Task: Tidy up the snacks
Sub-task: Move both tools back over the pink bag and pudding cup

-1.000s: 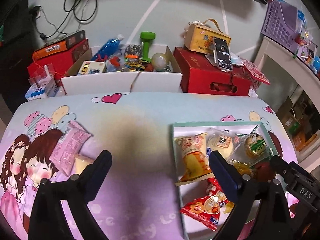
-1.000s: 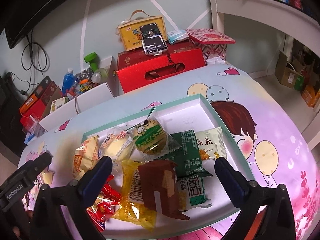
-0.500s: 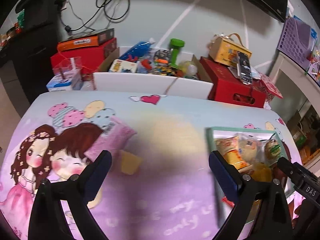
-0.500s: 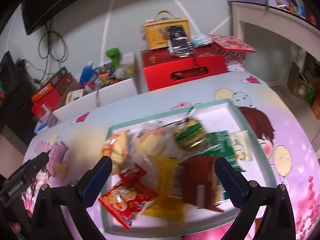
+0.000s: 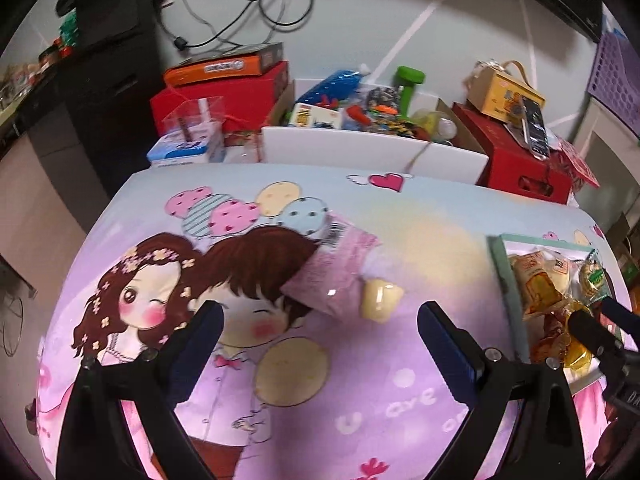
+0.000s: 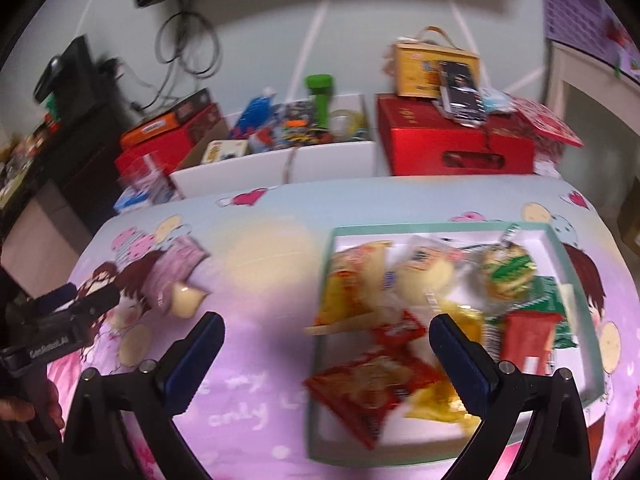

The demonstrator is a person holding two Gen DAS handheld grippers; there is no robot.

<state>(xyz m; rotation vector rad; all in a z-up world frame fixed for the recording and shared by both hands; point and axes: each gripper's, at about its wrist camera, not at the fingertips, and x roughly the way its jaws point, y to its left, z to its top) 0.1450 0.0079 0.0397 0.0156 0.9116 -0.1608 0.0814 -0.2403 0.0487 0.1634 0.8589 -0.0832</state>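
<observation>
A pink snack packet and a pale yellow snack lie on the cartoon tablecloth, just ahead of my open, empty left gripper. They also show at the left of the right wrist view, the packet and the yellow snack. A green-rimmed white tray holds several wrapped snacks, among them a red packet. My right gripper is open and empty, hovering over the tray's left edge. The tray sits at the right of the left wrist view.
Behind the table stand a white box of toys, red boxes with a yellow carton and a phone, and a red and orange box stack. The left gripper body shows at the right view's left edge.
Both grippers have swung left. The pink packet and yellow snack have come to the centre of the left view; the tray has slid to the right in both views.
</observation>
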